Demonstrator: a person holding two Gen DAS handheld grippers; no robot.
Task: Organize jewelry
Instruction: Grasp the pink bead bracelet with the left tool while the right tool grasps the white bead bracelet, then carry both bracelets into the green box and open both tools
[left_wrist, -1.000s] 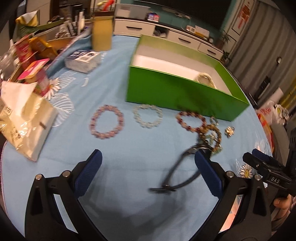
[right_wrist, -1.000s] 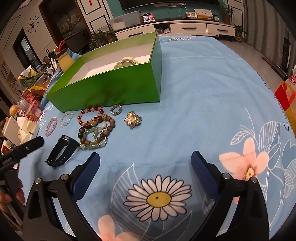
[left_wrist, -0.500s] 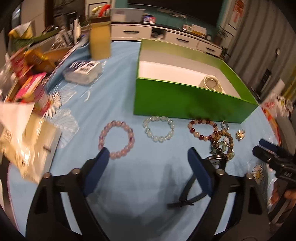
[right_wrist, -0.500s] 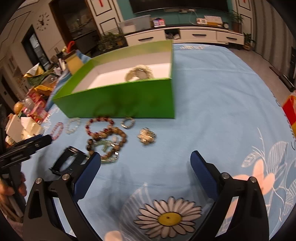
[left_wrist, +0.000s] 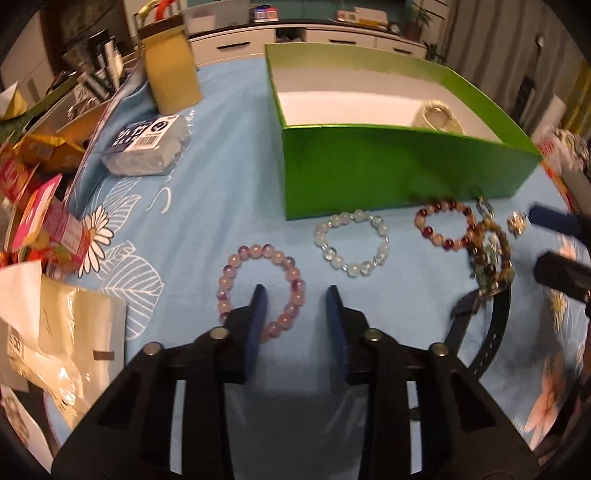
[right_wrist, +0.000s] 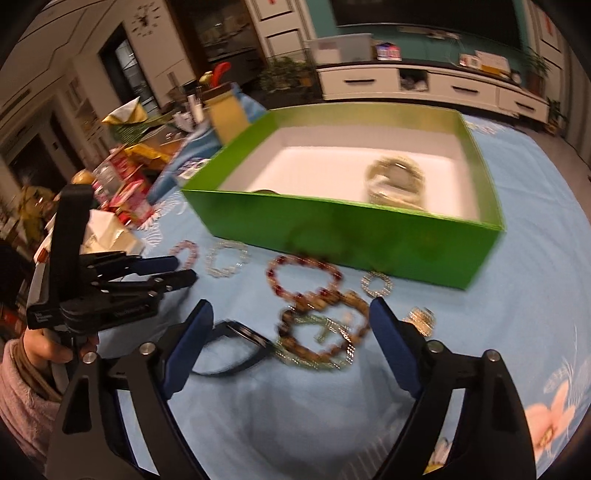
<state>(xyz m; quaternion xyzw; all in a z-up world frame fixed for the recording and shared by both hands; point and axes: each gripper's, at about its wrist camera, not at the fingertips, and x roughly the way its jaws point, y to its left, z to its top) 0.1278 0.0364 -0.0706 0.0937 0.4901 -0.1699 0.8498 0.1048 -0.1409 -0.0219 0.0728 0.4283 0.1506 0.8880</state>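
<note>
In the left wrist view, the left gripper (left_wrist: 295, 295) fills the lower centre, its blue-padded fingers (left_wrist: 257, 317) narrowed to a small gap and straddling the near right arc of the pink bracelet (left_wrist: 261, 286); the beads lie between the pads, but whether they are pinched cannot be told. That bracelet is a ring of round pale pink and lilac beads lying flat on the blue floral tabletop (left_wrist: 207, 206). Just beyond it to the right lies a clear bracelet (left_wrist: 351, 243) of glassy whitish beads, and further right a red bracelet (left_wrist: 443, 227) mixing dark red and pale beads. A brown bracelet (left_wrist: 491, 251) touches the red one, heaped with a greenish piece, and a black strap (left_wrist: 480, 332) lies at centre right.

In the right wrist view, the right gripper (right_wrist: 291, 325) hovers with fingers spread wide and empty, over the brown heap (right_wrist: 325, 332). A small sparkly ring (right_wrist: 378, 283) and a brooch (right_wrist: 419, 319) lie near the box.

Behind the row stands the green box (left_wrist: 388, 166), open-topped with a white floor, holding a pale coiled bracelet (left_wrist: 437, 114) in its far right corner. Snack packets (left_wrist: 44, 221) crowd the left edge.
</note>
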